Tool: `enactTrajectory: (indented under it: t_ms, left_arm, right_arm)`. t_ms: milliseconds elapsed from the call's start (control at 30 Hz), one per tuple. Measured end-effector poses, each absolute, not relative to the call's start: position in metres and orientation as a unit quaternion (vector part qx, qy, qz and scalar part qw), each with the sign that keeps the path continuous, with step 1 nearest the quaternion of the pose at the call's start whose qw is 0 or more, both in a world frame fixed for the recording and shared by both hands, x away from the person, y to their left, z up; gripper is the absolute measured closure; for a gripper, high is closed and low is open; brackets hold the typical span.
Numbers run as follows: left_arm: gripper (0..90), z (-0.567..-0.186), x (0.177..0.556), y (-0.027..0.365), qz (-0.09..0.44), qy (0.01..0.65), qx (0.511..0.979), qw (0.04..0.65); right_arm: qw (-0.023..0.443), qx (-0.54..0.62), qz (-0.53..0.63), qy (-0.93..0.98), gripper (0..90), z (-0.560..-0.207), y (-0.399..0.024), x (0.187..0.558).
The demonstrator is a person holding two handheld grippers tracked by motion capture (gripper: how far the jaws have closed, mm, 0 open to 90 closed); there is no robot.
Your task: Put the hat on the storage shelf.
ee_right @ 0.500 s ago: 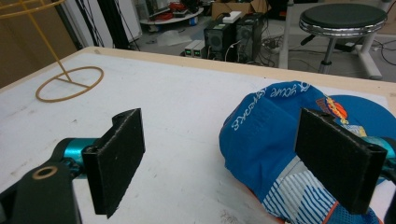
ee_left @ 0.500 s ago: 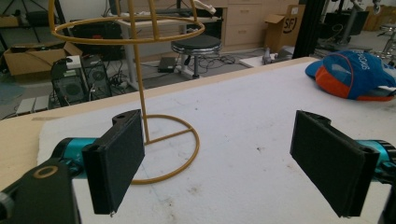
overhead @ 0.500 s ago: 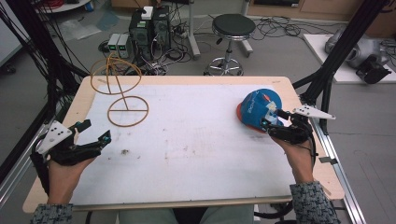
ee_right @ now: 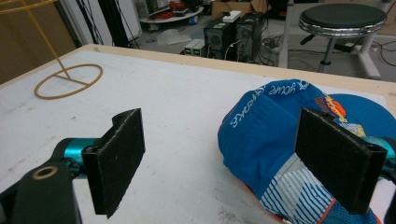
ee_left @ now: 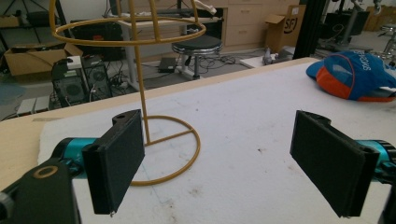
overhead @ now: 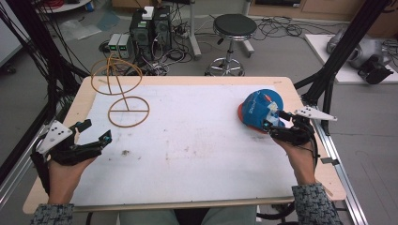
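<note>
One cap (overhead: 259, 108), brim toward right claw (overhead: 277, 120)

I see a wide stretch of bare white table covering (overhead: 197, 140) running through the middle, with nothing standing on it between my two grippers. At the far left, a yellow wire stand with a ring base and a raised hoop (overhead: 123, 96) blocks that corner; the base ring lies flat, the upright and hoop rise above it. At the right, a blue and orange fabric cap (overhead: 258, 108) sits just ahead of my right gripper (overhead: 273, 125), whose jaws stand apart beside it. My left gripper (overhead: 96, 132), jaws spread, faces open surface near the stand.
</note>
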State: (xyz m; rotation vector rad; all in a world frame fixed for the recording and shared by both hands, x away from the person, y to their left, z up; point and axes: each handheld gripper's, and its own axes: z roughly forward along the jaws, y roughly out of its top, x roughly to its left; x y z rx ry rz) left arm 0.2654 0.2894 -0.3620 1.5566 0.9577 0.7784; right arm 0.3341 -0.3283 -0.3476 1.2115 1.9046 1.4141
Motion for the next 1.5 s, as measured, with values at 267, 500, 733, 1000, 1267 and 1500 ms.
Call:
enactTrajectory:
  t_ms: [267, 500, 733, 1000, 1267, 1500]
  left_arm:
    - [18.0, -0.362, 0.265, 0.291, 0.328, 0.406, 0.655, 0.546]
    - [18.2, -0.362, 0.266, 0.29, 0.326, 0.404, 0.657, 0.546]
    - [18.1, -0.363, 0.265, 0.292, 0.327, 0.407, 0.657, 0.544]
    - [18.2, -0.365, 0.266, 0.292, 0.324, 0.409, 0.657, 0.544]
    - [18.3, -0.365, 0.267, 0.29, 0.324, 0.407, 0.659, 0.543]
    - [18.3, -0.363, 0.267, 0.29, 0.324, 0.405, 0.658, 0.545]
  right_arm:
    - [0.24, 0.437, 0.515, 0.697, 15.6, -0.348, -0.327, 0.336]
    - [0.238, 0.439, 0.511, 0.7, 16.9, -0.349, -0.329, 0.337]
    - [0.243, 0.435, 0.51, 0.701, 17.6, -0.349, -0.329, 0.341]
    - [0.256, 0.434, 0.505, 0.701, 20.8, -0.351, -0.333, 0.349]
    - [0.275, 0.438, 0.501, 0.693, 26.1, -0.357, -0.341, 0.369]
    - [0.273, 0.422, 0.491, 0.712, 31.8, -0.366, -0.346, 0.393]
